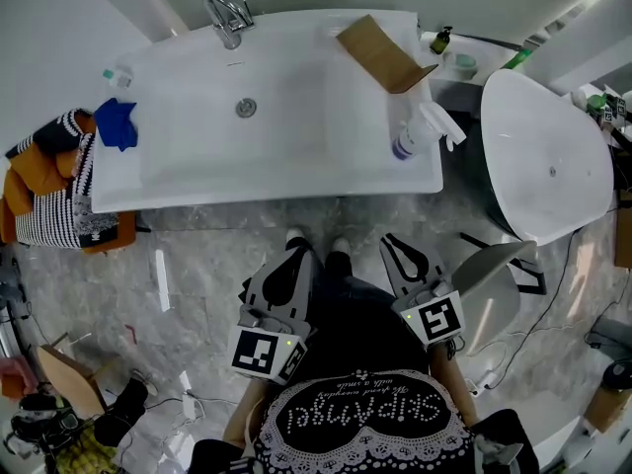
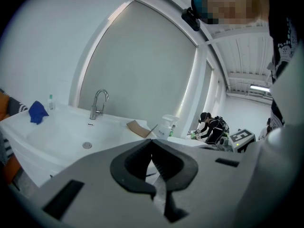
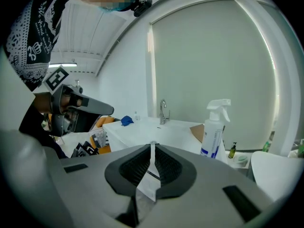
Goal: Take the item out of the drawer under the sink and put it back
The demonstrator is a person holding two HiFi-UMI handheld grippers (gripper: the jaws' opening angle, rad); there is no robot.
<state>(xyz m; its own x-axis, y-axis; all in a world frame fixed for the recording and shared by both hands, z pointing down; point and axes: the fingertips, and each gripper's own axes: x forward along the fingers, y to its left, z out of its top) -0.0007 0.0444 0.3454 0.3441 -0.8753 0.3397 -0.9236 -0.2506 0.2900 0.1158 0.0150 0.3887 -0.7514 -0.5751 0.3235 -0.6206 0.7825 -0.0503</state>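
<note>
Left gripper point(image 1: 298, 253), right gripper point(image 1: 391, 241): jaws clenched, empty, lower centre of frame, facing sink point(image 1: 197, 166). Spray bottle point(image 1: 420, 134), cardboard point(image 1: 378, 52) on sink rim, upper right. Drawer, item hidden below.

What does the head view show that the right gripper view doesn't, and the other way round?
Only the head view: the drain and the person's shoes.
Only the right gripper view: the tall grey panel behind the tap, and the ceiling.
Both: the tap, spray bottle, blue cloth, cardboard, and the right claw, which is shut.
</note>
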